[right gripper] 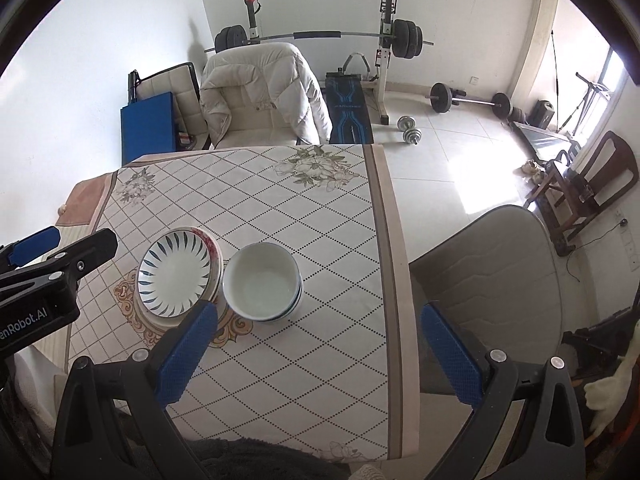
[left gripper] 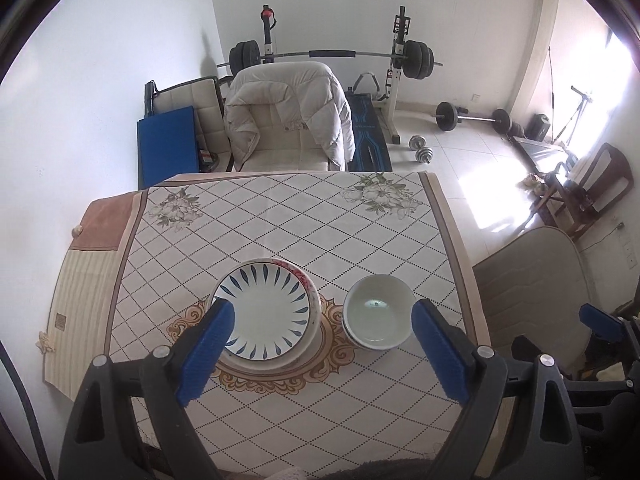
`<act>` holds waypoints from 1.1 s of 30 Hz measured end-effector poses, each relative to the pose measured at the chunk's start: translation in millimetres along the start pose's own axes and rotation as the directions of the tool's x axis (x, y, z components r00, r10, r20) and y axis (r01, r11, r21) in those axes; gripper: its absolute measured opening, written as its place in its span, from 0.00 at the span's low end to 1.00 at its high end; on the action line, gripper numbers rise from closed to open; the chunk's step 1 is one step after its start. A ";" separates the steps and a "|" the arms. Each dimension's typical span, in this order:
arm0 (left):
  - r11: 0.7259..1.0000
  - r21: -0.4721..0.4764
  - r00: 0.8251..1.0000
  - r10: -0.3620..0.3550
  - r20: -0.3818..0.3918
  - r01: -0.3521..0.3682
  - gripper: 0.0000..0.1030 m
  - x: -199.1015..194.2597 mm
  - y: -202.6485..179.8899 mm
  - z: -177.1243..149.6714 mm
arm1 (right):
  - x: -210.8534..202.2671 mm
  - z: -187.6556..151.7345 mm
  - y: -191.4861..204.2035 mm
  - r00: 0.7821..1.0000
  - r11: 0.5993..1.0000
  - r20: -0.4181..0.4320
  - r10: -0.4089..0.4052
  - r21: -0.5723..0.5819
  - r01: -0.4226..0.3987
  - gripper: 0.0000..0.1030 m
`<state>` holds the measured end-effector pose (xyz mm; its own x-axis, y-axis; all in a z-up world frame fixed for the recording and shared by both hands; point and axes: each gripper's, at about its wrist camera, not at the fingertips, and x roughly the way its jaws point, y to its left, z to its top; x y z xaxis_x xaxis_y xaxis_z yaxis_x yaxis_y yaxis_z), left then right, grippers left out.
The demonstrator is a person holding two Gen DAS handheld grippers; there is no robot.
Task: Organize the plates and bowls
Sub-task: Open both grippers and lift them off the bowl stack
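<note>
Both grippers up, jaws wide and empty.
Left gripper [left gripper: 320, 344] and right gripper [right gripper: 316, 348] hover over the bench [right gripper: 280, 360]; stacked plates [left gripper: 266, 314] sit mid-bench, stacked bowls [left gripper: 378, 312] just beside them.

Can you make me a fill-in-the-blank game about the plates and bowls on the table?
1. The top plate has ____ leaf marks around its rim.
2. The bowls sit nested to the ____ of the plate stack in both views.
3. Both the left claw and the right claw are ____ and hold nothing.

Missing words: blue; right; open
</note>
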<state>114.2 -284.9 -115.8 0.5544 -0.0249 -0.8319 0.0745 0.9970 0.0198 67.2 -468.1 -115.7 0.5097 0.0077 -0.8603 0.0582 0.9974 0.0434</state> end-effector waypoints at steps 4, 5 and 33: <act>1.000 0.005 1.000 -0.001 0.000 0.001 0.88 -6.6 1.2 -4.4 | -19.0 -3.9 0.8 0.999 1.000 0.044 -0.019 0.018 0.018 1.00; 1.000 0.003 1.000 0.002 0.000 -0.002 0.88 -8.4 1.2 -5.7 | -23.7 -4.5 0.5 0.998 0.999 0.057 -0.032 0.021 0.031 1.00; 0.994 0.088 0.950 -0.041 -0.310 0.072 0.88 140.6 -8.6 20.0 | 142.9 1.1 -53.2 0.973 0.974 -0.181 0.141 0.202 -0.104 1.00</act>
<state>208.1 -298.4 -221.9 0.2667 -0.0422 -0.9629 0.1866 0.9824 0.0086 137.8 -520.2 -240.4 0.3485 0.1612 -0.9233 0.1770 0.9560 0.2338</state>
